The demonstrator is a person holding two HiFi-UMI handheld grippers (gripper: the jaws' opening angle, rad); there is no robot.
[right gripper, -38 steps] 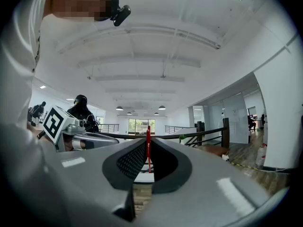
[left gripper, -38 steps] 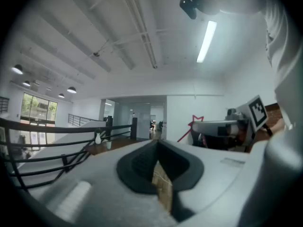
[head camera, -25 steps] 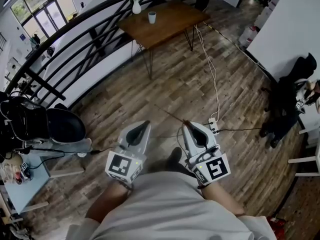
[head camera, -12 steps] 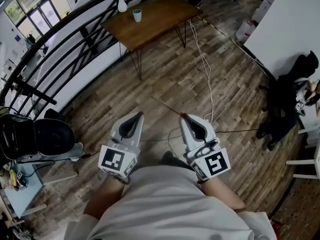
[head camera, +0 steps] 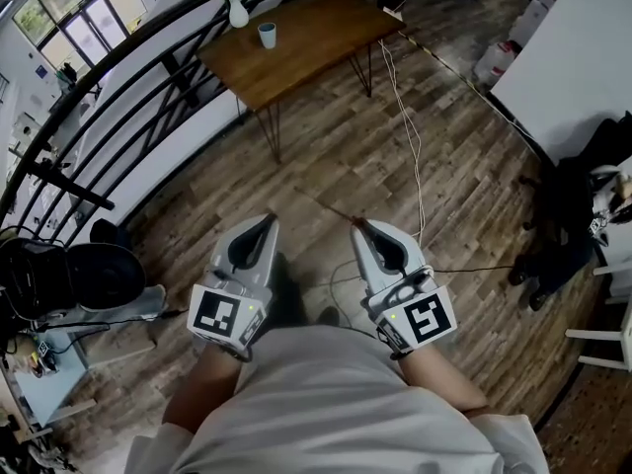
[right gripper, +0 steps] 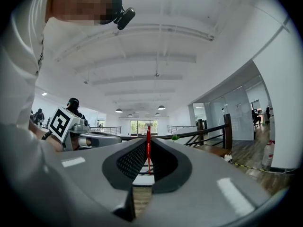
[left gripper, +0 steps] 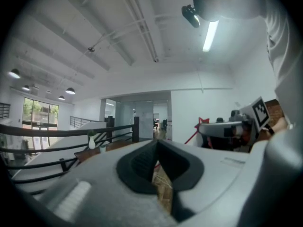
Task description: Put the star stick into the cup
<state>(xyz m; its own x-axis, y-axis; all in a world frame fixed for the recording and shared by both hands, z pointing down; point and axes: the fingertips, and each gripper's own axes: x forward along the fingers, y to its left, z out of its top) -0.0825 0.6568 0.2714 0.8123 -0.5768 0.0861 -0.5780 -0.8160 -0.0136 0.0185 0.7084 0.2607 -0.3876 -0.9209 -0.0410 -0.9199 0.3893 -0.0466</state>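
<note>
Seen from the head, the right gripper (head camera: pixel 361 229) is clamped on the thin star stick (head camera: pixel 328 209), which juts from its jaws toward 10 o'clock above the wooden floor (head camera: pixel 464 166). The left gripper (head camera: pixel 267 222) is held beside it at 9 o'clock, jaws closed together on nothing. The cup (head camera: pixel 268 35) is set well away at 11 o'clock on a wooden table (head camera: pixel 316 42), near a white vase (head camera: pixel 237 11).

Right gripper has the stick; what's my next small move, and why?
Probably walk up to the wooden table: the right gripper is shut on the star stick, but the cup stands far off on that table, well out of reach.
</note>
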